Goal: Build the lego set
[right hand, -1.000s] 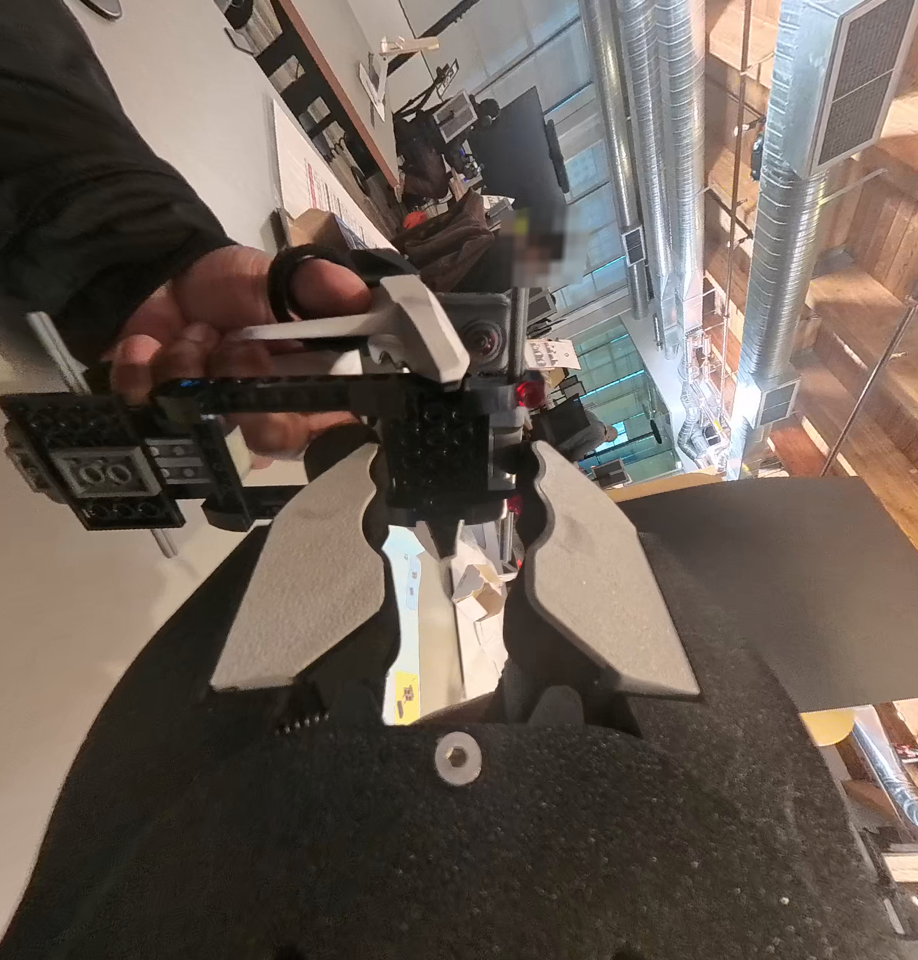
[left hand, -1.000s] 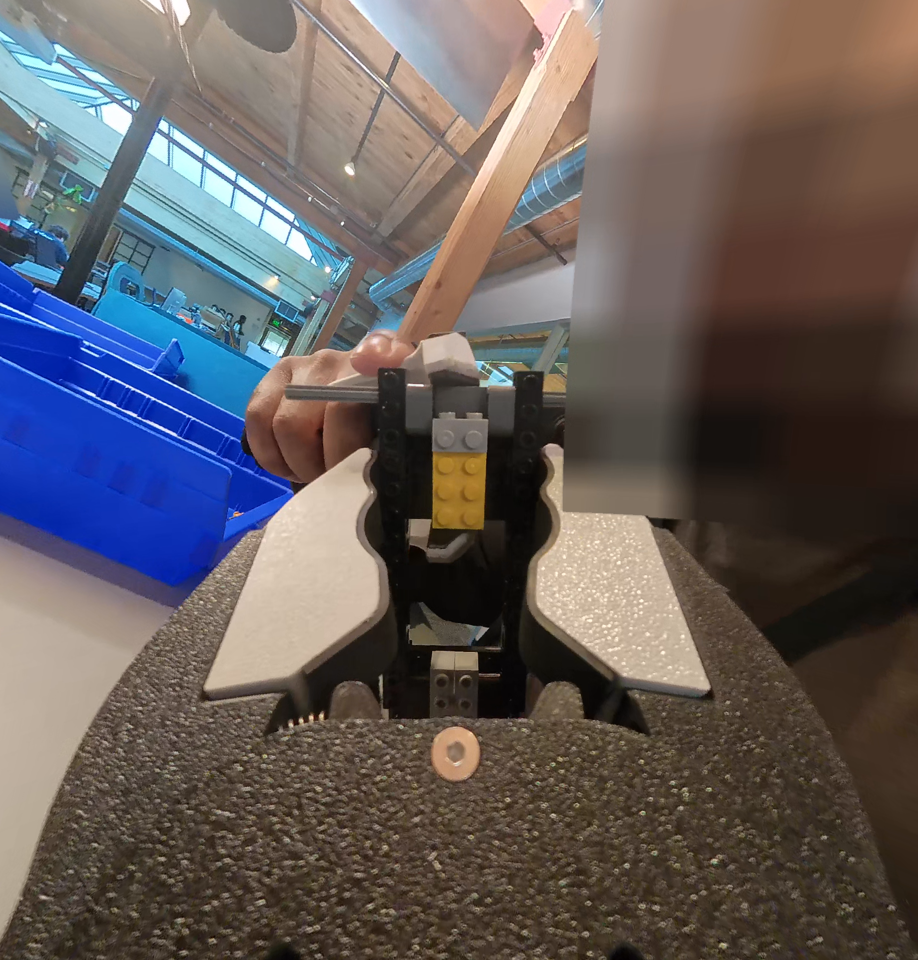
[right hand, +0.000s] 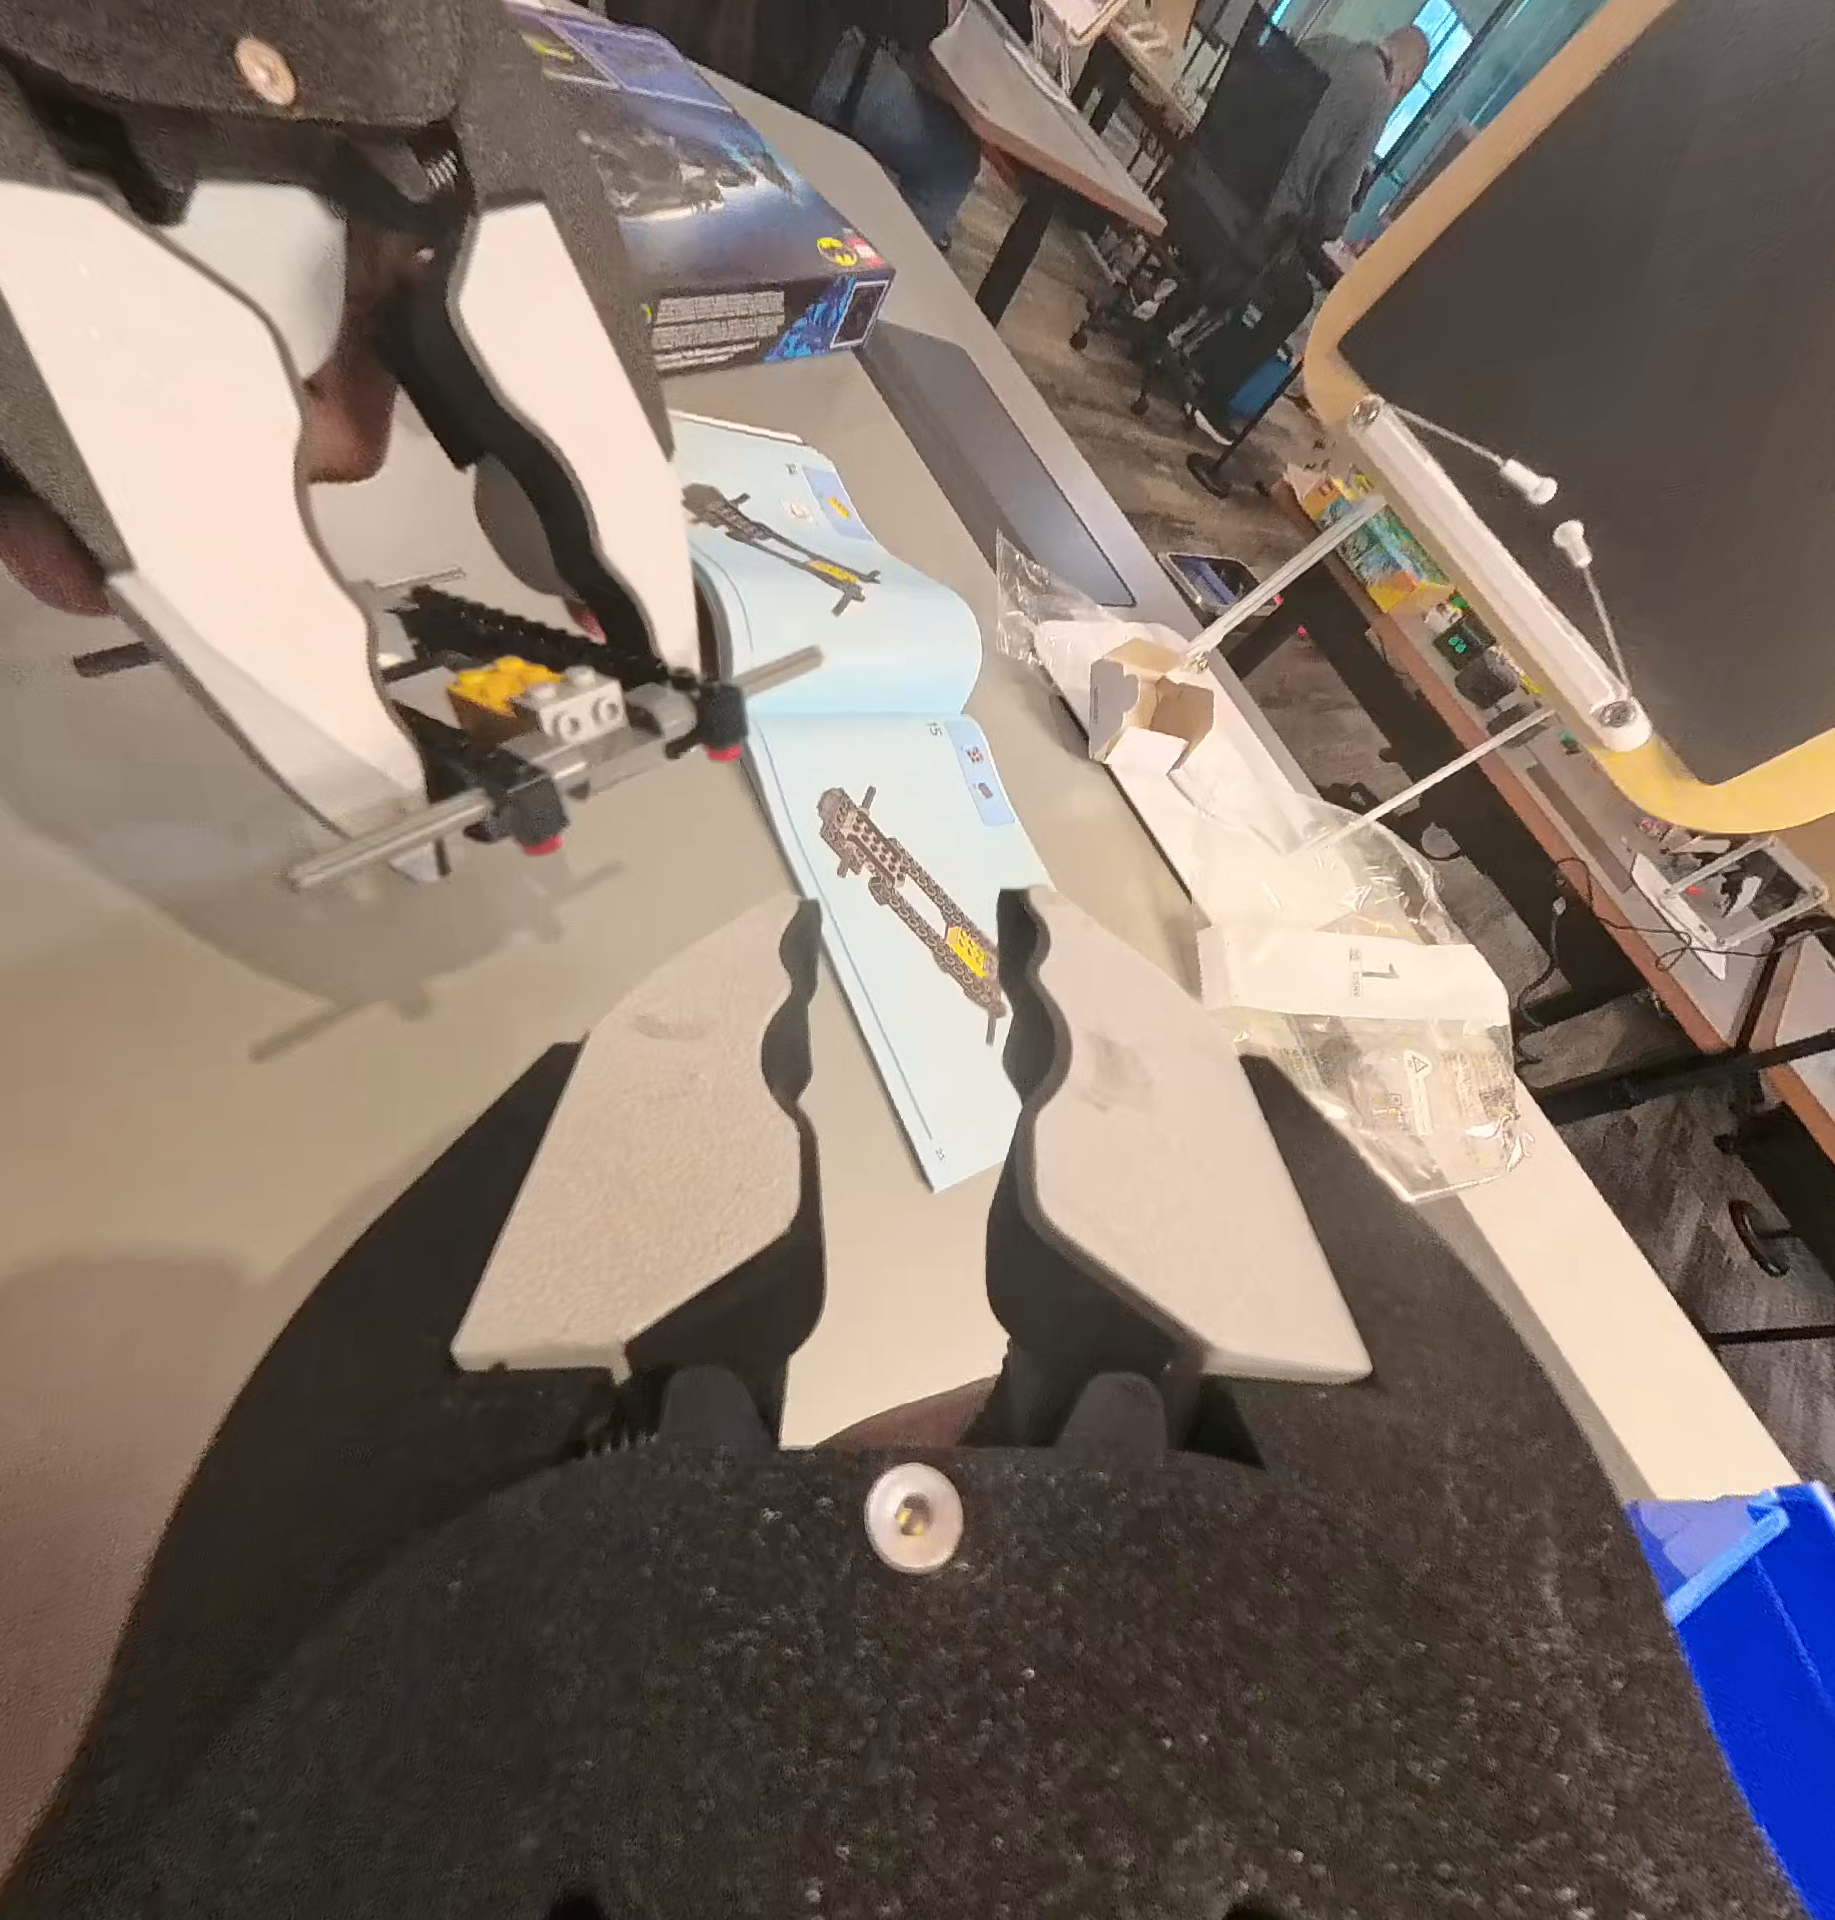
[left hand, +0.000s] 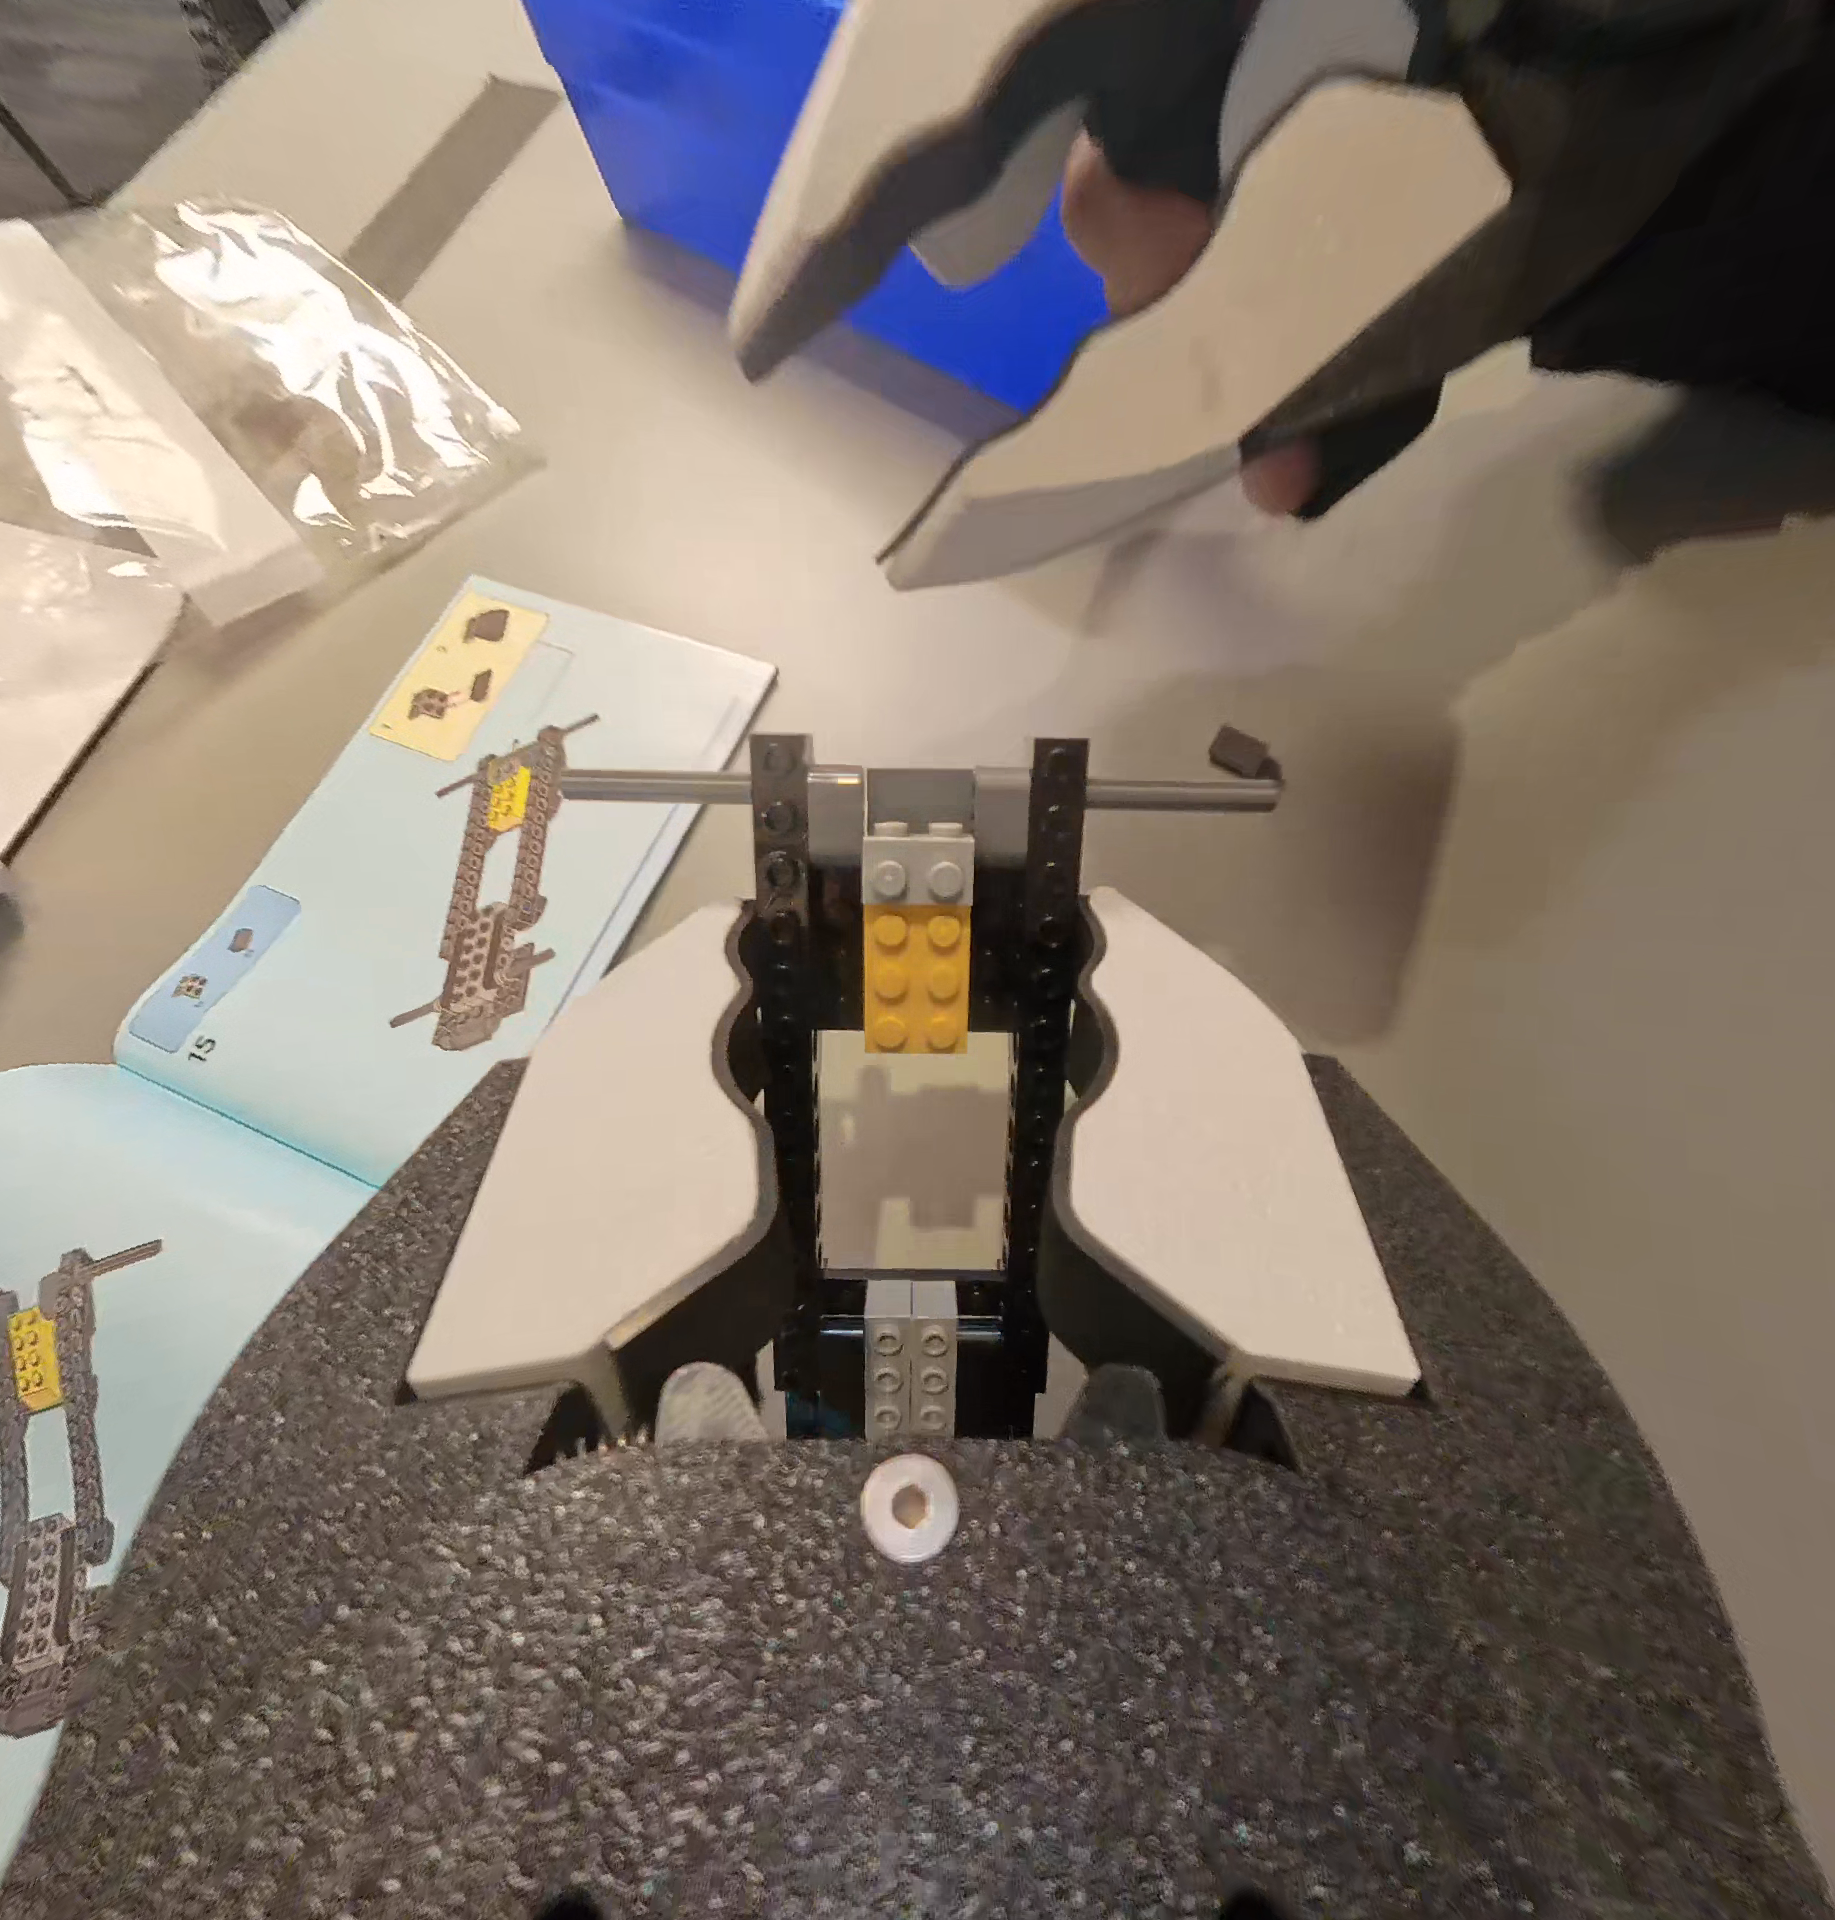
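Note:
My left gripper (left hand: 913,914) is shut on a brick assembly (left hand: 915,977): two long black beams with a yellow brick, grey bricks and a grey axle (left hand: 1152,795) across the far end. Its pads press on the black beams and hold it above the table. A small black piece (left hand: 1243,750) lies on the table by the axle's right end. My right gripper (right hand: 911,914) is open and empty, with only the booklet (right hand: 892,665) showing through the gap. It also shows in the left wrist view (left hand: 825,462), above and beyond the assembly. The right wrist view shows the left gripper (right hand: 539,743) with the assembly (right hand: 570,717).
An open light-blue instruction booklet (left hand: 456,883) lies on the grey table. Clear plastic bags (left hand: 269,353) lie at the left, also seen in the right wrist view (right hand: 1391,1049). A blue bin (left hand: 705,135), a dark printed box (right hand: 726,239) and a small open carton (right hand: 1152,696) stand around. Across from one pair of fingers to the other is roughly 7 centimeters. The small black piece (left hand: 1243,750) is about equally far from each gripper, around 15 centimeters.
Both grippers have tipped down from the ceiling toward the table. My right gripper has drawn away from the assembly and its fingers stand closer together. My left gripper still holds the assembly.

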`<act>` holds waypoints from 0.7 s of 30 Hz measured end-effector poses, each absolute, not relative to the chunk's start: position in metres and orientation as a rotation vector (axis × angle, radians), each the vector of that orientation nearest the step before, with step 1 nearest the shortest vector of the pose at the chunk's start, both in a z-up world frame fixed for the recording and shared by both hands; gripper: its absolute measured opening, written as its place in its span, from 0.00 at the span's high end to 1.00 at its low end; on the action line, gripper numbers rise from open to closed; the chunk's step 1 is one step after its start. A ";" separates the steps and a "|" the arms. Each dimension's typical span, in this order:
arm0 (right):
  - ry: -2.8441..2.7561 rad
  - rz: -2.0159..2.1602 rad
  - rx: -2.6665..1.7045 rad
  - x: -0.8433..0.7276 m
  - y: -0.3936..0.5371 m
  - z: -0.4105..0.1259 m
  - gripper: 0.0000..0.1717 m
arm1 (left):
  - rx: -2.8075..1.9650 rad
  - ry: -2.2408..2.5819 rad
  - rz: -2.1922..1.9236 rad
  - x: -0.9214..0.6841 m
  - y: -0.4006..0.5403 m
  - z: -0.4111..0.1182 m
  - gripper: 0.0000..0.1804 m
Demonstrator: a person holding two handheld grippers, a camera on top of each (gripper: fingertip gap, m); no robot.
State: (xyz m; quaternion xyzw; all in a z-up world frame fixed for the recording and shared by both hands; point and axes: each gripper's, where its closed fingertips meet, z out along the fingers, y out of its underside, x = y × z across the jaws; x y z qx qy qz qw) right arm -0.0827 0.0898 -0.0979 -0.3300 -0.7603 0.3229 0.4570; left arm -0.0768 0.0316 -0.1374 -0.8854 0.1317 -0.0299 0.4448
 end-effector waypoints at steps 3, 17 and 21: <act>-1.893 0.775 -0.838 -0.080 0.094 -0.106 0.81 | -2.266 0.390 -0.065 -0.073 0.030 -0.156 0.69; -2.248 0.745 -1.031 0.003 0.107 -0.197 0.83 | -2.492 0.751 -0.105 -0.053 0.013 -0.224 0.69; -2.293 0.813 -1.050 0.018 0.107 -0.199 0.83 | -2.489 0.763 -0.138 -0.050 0.014 -0.226 0.69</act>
